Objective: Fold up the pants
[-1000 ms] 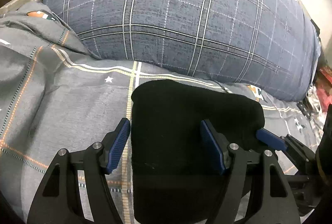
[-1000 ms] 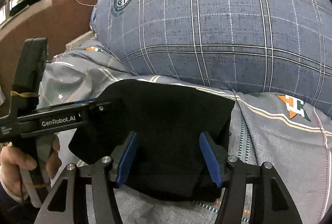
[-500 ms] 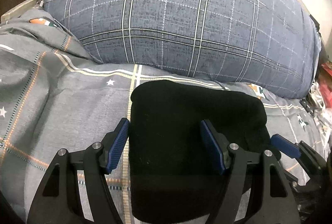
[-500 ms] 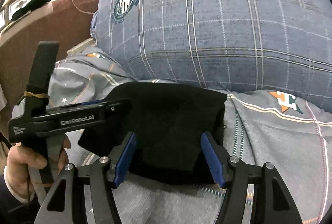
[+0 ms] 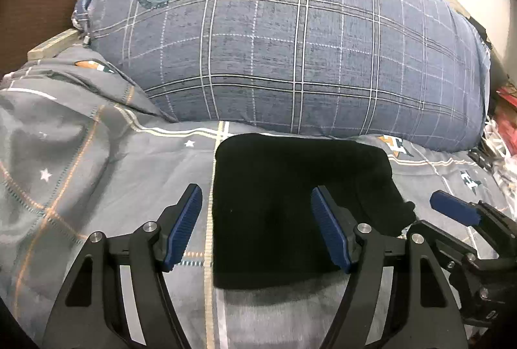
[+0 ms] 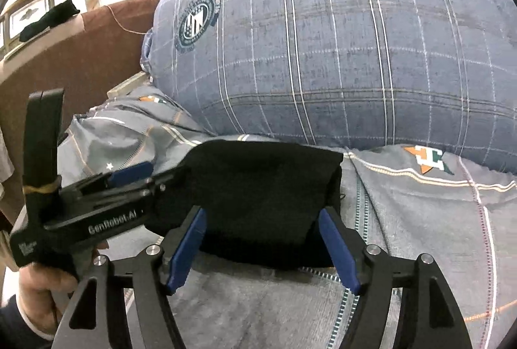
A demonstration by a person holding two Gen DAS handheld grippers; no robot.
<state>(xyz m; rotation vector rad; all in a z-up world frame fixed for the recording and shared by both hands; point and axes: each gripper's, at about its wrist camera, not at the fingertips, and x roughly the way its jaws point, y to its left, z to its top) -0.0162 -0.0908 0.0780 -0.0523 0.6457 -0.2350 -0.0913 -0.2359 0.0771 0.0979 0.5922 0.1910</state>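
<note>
Black pants (image 5: 290, 207), folded into a compact rectangle, lay on the grey bedsheet (image 5: 97, 174) just below the plaid pillow (image 5: 307, 52). L gripper (image 5: 257, 229) hovered w/ jaws wide, holding nothing. R gripper (image 6: 261, 247) had just been opening, pads off the fabric, nothing gripped.

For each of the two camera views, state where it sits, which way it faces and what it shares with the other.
Left wrist: on the left tongs, angled down at the folded black fabric pants on the grey printed bedsheet; the right tongs' blue tip shows at right.
Right wrist: on the right tongs, facing the pants from their other side; the left tongs and the hand holding them show at left.
Shared: pants, bedsheet, big blue plaid pillow, brown headboard.
</note>
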